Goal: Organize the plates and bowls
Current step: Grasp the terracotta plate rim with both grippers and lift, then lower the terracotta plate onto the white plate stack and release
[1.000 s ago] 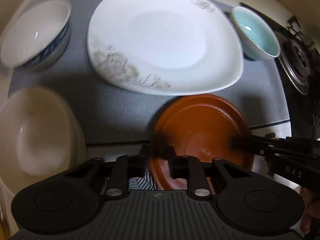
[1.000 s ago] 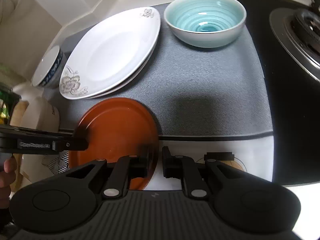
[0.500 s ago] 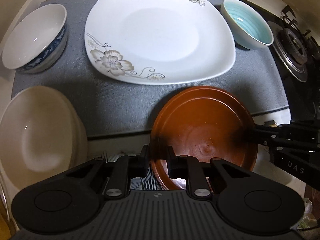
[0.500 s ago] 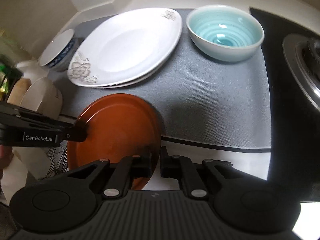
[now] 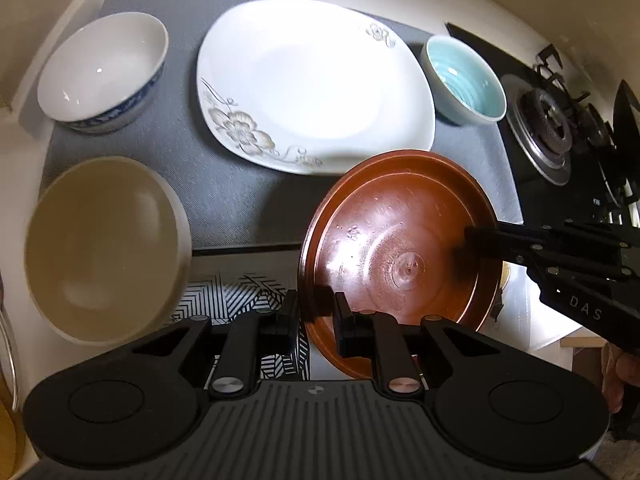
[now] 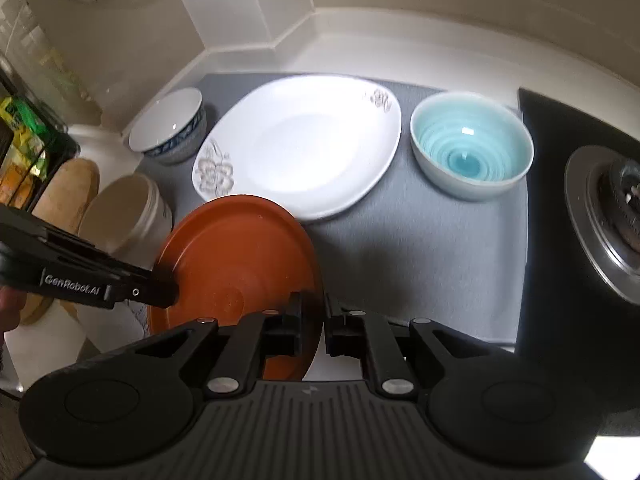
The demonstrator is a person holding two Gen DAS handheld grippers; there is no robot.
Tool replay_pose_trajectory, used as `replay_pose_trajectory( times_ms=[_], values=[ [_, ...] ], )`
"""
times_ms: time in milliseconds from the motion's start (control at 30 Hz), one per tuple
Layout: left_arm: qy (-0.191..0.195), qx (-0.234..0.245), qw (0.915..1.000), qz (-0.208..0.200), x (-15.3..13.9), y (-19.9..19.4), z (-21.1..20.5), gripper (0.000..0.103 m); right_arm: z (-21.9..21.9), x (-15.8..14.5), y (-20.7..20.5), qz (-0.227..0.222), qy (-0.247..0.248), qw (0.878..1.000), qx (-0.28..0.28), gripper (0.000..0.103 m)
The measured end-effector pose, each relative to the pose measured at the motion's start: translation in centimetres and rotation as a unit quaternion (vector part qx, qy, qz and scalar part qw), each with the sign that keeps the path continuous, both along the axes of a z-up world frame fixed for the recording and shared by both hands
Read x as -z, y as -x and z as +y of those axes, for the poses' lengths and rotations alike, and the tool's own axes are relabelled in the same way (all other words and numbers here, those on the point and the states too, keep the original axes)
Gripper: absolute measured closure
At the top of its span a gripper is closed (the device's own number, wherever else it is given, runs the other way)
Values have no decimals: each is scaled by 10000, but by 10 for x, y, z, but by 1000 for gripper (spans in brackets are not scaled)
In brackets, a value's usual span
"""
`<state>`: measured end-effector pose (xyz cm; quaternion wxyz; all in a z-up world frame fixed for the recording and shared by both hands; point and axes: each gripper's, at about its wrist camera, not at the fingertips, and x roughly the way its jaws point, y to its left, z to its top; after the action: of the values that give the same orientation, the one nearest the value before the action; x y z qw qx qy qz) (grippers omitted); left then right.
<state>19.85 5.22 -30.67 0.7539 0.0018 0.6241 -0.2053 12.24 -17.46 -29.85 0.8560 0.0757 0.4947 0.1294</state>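
Both grippers are clamped on the brown plate (image 5: 400, 248): left gripper (image 5: 316, 320) at its lower-left rim, right gripper (image 6: 312, 320) at bottom center, just below the white plate (image 6: 304, 148).

Matte black hand-held gripper (image 5: 316, 312), silver screws

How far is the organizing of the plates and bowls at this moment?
Done: nothing looks stacked yet. The white plate, teal bowl, blue-patterned bowl and beige bowl sit apart. In hand: the left gripper and right gripper both clamp the brown plate, lifted and tilted. Left: placing it and grouping the bowls.
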Motion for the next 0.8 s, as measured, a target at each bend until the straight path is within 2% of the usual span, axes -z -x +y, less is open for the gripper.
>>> replay_pose_trajectory(
  times_ms=[300,533,700,800],
  values=[
    [354,-385,9982,-294,-26,-34,11,84,-2,-14,-24,-266,-61,9995,153,90],
    [126,-520,9937,-980,-51,-64,2,84,9,-29,-52,-524,195,9983,167,90],
    [134,-663,9914,-1123,-46,-91,-7,84,3,-22,-75,-581,186,9976,312,90],
    [215,-789,9923,-933,-31,-106,-7,84,-3,-8,-88,-500,139,9974,508,90]
  ],
)
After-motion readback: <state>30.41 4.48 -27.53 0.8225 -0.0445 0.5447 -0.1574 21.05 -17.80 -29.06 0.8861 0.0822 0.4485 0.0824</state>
